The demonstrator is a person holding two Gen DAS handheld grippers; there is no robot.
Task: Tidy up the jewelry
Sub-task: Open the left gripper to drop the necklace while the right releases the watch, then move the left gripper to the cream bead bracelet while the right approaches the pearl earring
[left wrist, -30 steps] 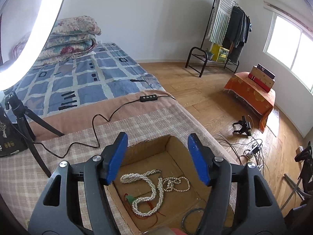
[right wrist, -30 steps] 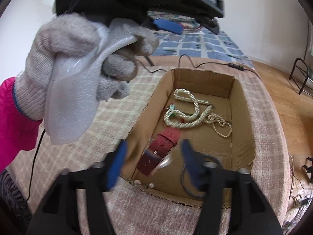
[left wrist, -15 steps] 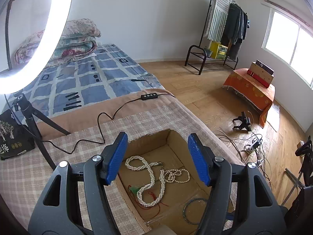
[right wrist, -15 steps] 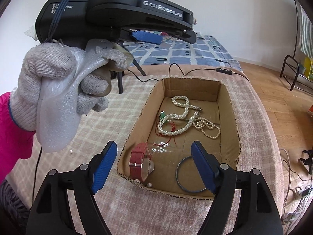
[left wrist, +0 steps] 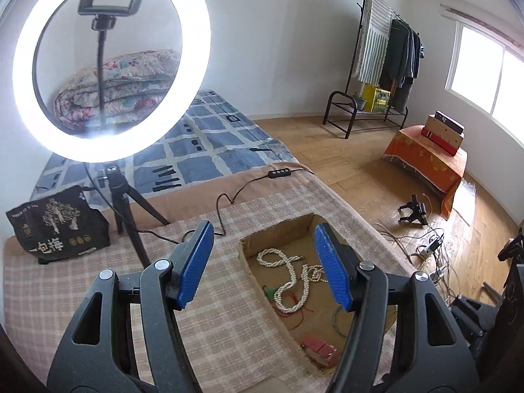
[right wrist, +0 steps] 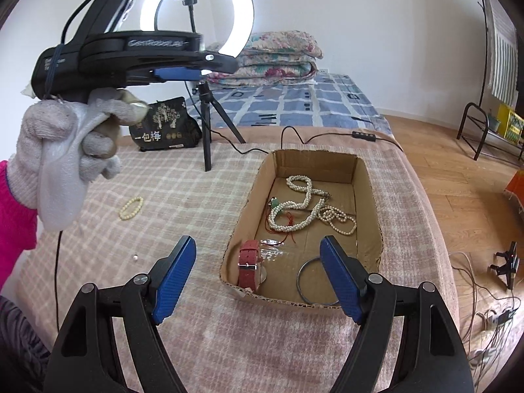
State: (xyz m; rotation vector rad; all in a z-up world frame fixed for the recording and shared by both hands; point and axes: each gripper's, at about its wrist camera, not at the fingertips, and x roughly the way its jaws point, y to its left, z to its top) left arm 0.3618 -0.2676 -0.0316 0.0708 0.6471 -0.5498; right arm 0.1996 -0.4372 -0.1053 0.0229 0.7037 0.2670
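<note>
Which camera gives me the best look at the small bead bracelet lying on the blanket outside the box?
The right wrist view. The bead bracelet lies in full sight on the checked blanket, left of the cardboard box. The left wrist view does not show it at all.

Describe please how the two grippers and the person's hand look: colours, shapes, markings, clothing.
Both grippers are black plastic frames with triangular cut-outs and silver pivot bolts; the right gripper and the left gripper each carry two flat fingers with blue ribbed pads. In the right wrist view, the left gripper's body bears white lettering. The left hand wears a grey knitted glove, above a bright pink sleeve.
</note>
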